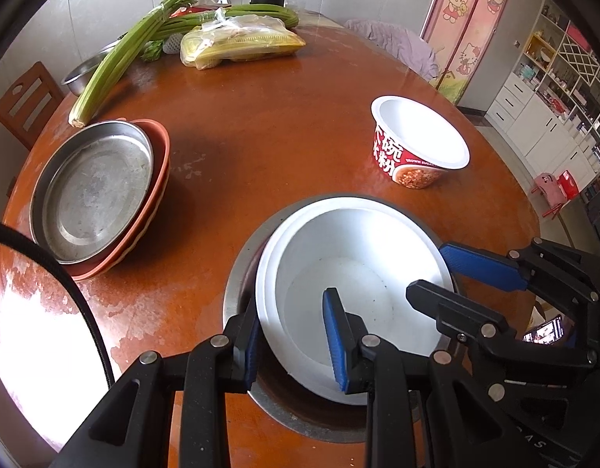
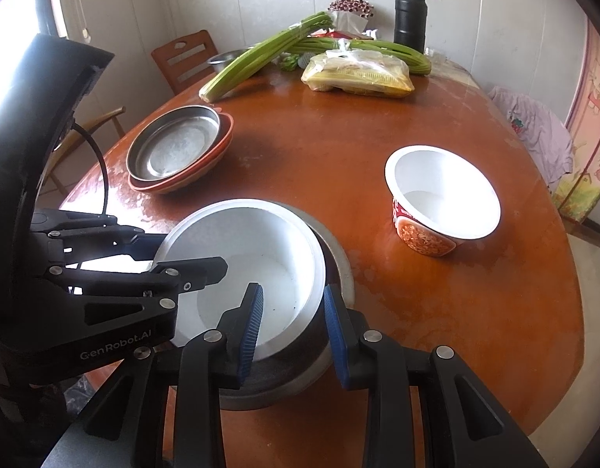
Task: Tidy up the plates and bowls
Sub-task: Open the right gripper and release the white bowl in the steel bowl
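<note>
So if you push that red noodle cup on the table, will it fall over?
Probably not fall, more likely slide. The red noodle cup looks empty, so it is likely light. Its rim is wider than its base, so a high push might tip it. The table looks smooth.

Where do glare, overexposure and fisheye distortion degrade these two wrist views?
Left wrist view: window glare washes out the round brown wooden table at its lower-left edge; its rim and the walls bow strongly; black vignette fills the corners. Right wrist view: the upper-left window is blown out white; the red-and-white paper noodle bowl has an overexposed interior; the nested white bowls stay sharp.
</note>
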Demonstrator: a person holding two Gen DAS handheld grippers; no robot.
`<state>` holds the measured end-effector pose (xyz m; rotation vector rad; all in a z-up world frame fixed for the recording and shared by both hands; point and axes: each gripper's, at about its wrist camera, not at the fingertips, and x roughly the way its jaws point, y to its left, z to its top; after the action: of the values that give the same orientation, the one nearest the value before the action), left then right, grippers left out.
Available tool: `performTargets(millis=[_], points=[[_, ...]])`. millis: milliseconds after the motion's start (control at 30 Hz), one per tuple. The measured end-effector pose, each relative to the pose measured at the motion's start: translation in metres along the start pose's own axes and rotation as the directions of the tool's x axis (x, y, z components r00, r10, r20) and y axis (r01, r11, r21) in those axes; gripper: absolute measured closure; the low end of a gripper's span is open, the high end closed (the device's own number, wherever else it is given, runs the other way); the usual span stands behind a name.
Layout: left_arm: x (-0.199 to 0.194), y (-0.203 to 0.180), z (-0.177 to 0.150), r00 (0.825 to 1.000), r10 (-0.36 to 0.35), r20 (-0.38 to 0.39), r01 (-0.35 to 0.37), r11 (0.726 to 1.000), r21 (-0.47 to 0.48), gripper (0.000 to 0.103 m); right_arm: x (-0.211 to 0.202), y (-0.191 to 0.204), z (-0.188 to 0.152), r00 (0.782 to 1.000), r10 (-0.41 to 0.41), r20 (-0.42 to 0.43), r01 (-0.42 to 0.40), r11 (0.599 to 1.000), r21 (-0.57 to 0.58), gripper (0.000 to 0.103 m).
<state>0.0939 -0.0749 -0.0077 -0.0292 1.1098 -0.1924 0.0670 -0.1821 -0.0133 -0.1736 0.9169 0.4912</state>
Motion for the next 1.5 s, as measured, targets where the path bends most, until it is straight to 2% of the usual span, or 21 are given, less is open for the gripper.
performTargets(millis=[600, 933, 1233, 1500], points=[[-0.018, 0.002, 0.000, 0.999, 0.024, 0.044, -0.024, 1.000, 0.006, 0.074, -0.002, -0.012, 0.001, 1.000, 0.022, 0.007, -0.022, 0.999, 0.045, 0.068], [-0.030, 0.001, 0.000, 0.996, 0.045, 0.081, -0.046, 0.999, 0.010, 0.070, -0.006, -0.017, 0.002, 0.999, 0.032, 0.021, -0.033, 0.997, 0.067, 0.067], [-0.037, -0.001, 0.006, 0.994, 0.050, 0.096, -0.051, 0.999, 0.010, 0.069, -0.013, -0.022, 0.006, 0.999, 0.031, 0.040, -0.034, 0.996, 0.078, 0.065], [-0.048, -0.014, 0.021, 0.991, 0.045, 0.123, -0.051, 0.998, 0.046, 0.069, -0.026, -0.032, 0.014, 0.998, 0.022, 0.066, -0.028, 0.996, 0.085, 0.062]])
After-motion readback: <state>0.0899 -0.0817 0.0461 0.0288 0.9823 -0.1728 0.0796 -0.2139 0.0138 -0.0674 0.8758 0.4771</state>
